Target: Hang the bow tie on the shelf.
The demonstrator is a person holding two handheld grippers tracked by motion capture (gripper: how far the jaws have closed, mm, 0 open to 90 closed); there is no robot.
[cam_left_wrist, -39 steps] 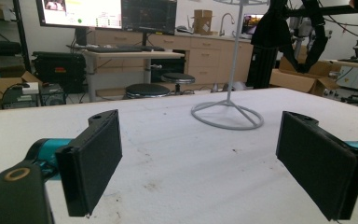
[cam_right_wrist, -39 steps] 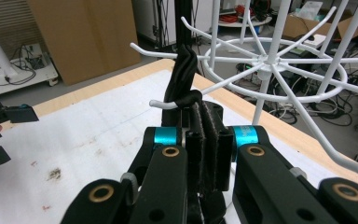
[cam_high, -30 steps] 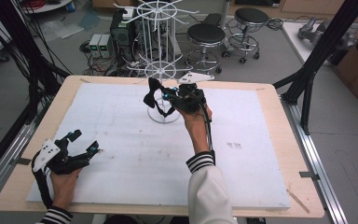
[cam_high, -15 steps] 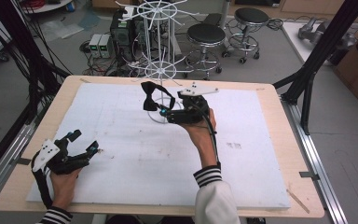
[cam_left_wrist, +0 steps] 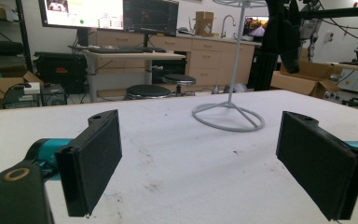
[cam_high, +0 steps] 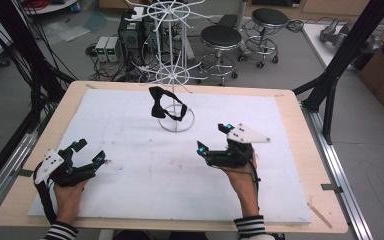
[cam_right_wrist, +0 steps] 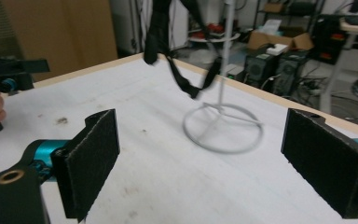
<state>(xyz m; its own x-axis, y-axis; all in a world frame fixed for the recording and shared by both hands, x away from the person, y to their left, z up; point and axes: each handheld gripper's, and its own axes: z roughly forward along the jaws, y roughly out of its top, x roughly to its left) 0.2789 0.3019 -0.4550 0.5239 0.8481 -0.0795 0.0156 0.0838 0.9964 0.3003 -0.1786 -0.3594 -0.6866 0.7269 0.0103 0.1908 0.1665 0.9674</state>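
White sheeting covers the wooden tabletop (cam_high: 290, 100), and behind it we see stools, cables and electronics on the grey floor. We find a white wire rack (cam_high: 172, 75) standing at the upper middle of the frame, its ring base on the sheet. A black bow tie (cam_high: 166, 106) hangs from the rack's lower arm, just above that ring base, with its strap drooping beside the pole. Our right gripper (cam_high: 211, 137) sits right of centre, well apart from the bow tie; its jaws have just been opening and now stand wide apart with nothing between them. Our left gripper (cam_high: 91, 151) rests at the lower left of the frame, its jaws also spread apart and empty, pointing toward the rack across the bare sheet.
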